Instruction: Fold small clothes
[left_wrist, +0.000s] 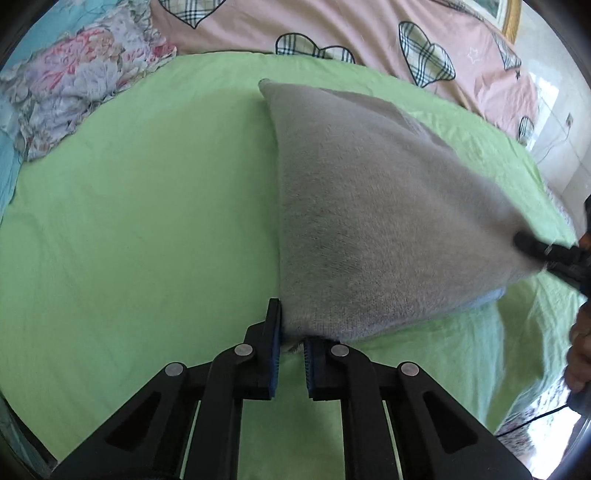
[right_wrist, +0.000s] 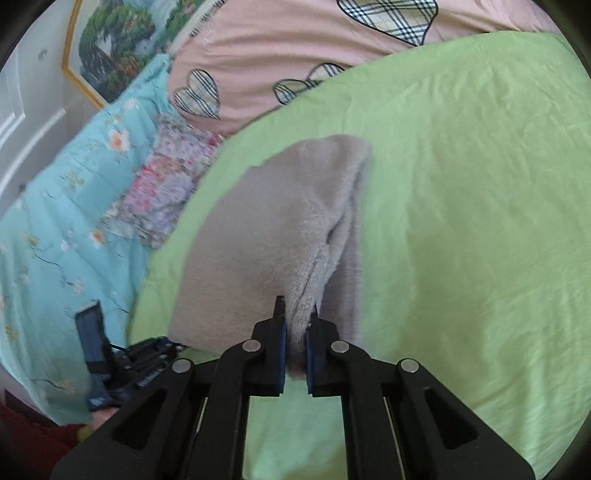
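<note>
A small grey knitted garment (left_wrist: 369, 206) is lifted off the green sheet (left_wrist: 129, 221) and stretched between both grippers. My left gripper (left_wrist: 291, 325) is shut on its near left corner. My right gripper (right_wrist: 295, 317) is shut on a bunched fold at the other near corner of the grey garment (right_wrist: 266, 236). The right gripper also shows at the right edge of the left wrist view (left_wrist: 546, 251). The left gripper shows low at the left of the right wrist view (right_wrist: 110, 354). The garment's far end rests on the green sheet (right_wrist: 461, 184).
A pink quilt with plaid hearts (left_wrist: 332, 29) lies behind the green sheet. A floral blanket (left_wrist: 74, 85) and a turquoise floral quilt (right_wrist: 66, 184) lie to the left. A framed picture (right_wrist: 118, 44) hangs on the wall. The person's hand (left_wrist: 580, 343) is at the right edge.
</note>
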